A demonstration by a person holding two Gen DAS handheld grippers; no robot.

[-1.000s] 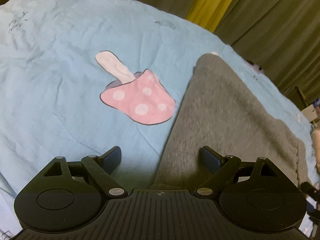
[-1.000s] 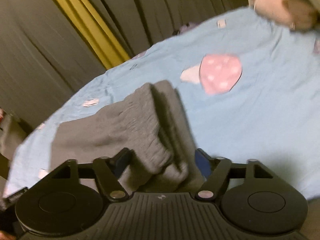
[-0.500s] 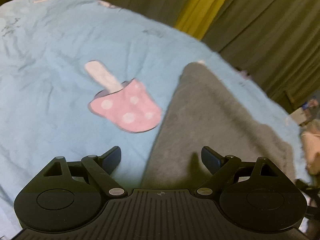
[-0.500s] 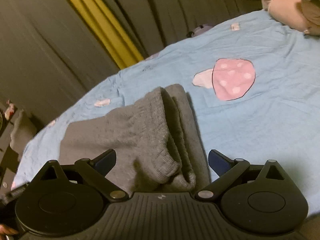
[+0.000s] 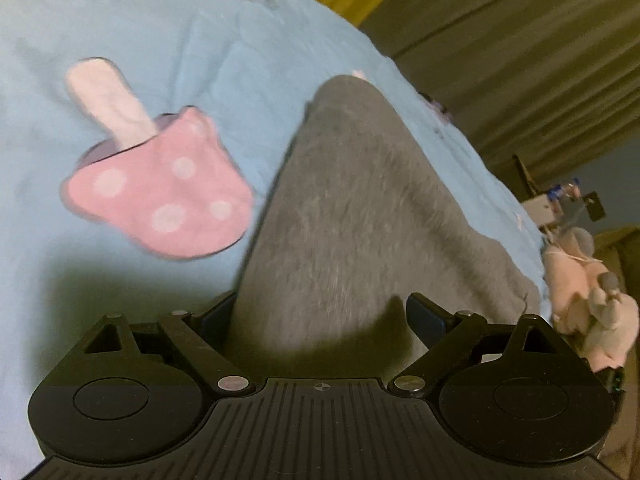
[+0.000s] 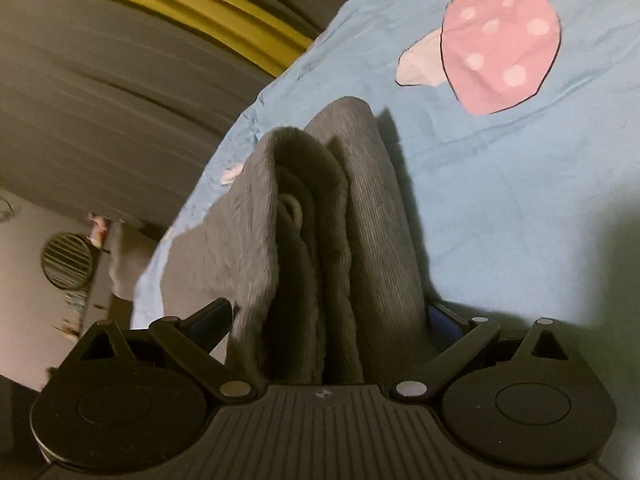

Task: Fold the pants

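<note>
Grey knit pants (image 5: 360, 208) lie folded lengthwise on a light blue bed sheet (image 5: 140, 32). My left gripper (image 5: 320, 316) hangs low over their near end, open wide, with the cloth's left edge between its jaws and hiding part of the left finger. In the right wrist view the thick folded waistband end of the pants (image 6: 320, 220), a drawstring loop showing in the fold, fills the gap of my right gripper (image 6: 328, 316). That gripper stands open at full width, and the cloth covers part of its right finger.
A pink spotted mushroom print (image 5: 160, 188) lies on the sheet beside the pants. A pale stuffed toy (image 5: 592, 300) sits at the bed's right edge. Grey and yellow curtains (image 6: 140, 40) hang behind the bed. A round vent (image 6: 66, 260) shows beyond the bed's edge.
Both grippers have dropped and pushed in toward the pants. The right jaws have spread wider and now straddle the folded waistband. The left jaws now straddle the cloth's edge.
</note>
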